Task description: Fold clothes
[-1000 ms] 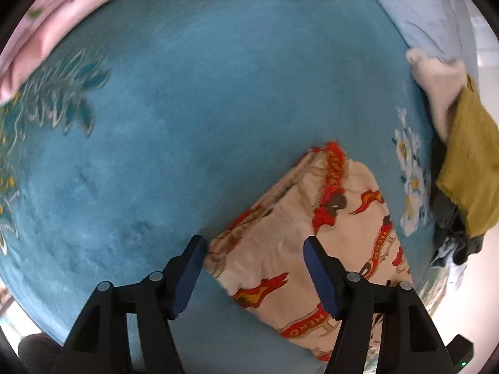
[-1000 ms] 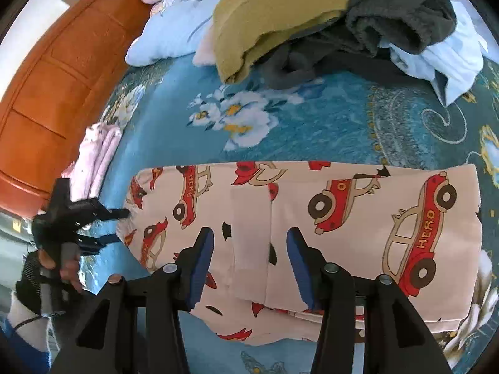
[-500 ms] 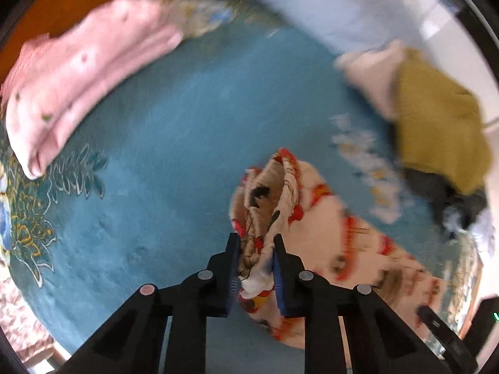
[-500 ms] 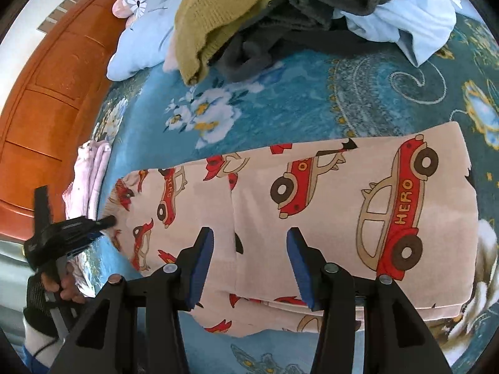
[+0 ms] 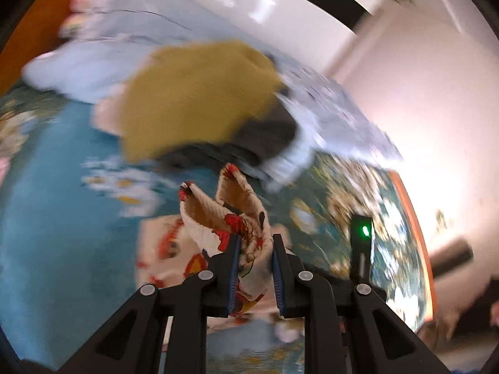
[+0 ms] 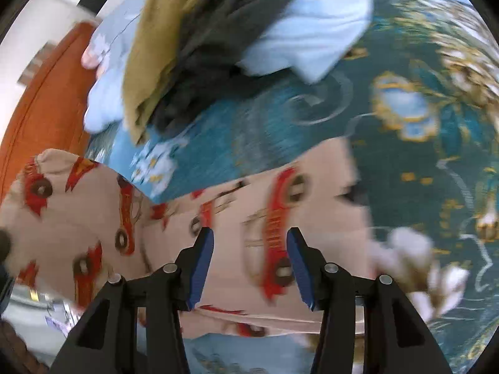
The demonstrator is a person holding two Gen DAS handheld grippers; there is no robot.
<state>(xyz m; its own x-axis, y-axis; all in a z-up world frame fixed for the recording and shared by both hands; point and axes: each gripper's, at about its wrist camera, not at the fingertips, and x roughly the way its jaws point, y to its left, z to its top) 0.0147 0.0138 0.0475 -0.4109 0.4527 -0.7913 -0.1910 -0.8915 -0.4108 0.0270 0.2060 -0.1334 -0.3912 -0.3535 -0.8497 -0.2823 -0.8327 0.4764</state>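
Observation:
The car-print garment [image 6: 249, 218], peach with red cars, lies on the teal bedspread [image 6: 421, 168]. My left gripper [image 5: 255, 249] is shut on the car-print garment's left end [image 5: 246, 215] and holds that end lifted above the bed. In the right wrist view the lifted end [image 6: 62, 193] hangs raised at the left. My right gripper [image 6: 249, 249] is open and empty, hovering just above the garment's middle. Both views are motion-blurred.
A pile of clothes sits at the far side: a mustard piece [image 5: 193, 99], a dark grey piece [image 6: 218, 50] and a light blue piece [image 6: 305, 31]. A pale blue pillow [image 5: 93, 62] lies by the wooden headboard [image 6: 46, 99]. The bed's edge [image 5: 411, 218] is at the right.
My left gripper closed on the garment's left end and lifted it, swinging towards the clothes pile. The right gripper stayed open and shifted right over the garment.

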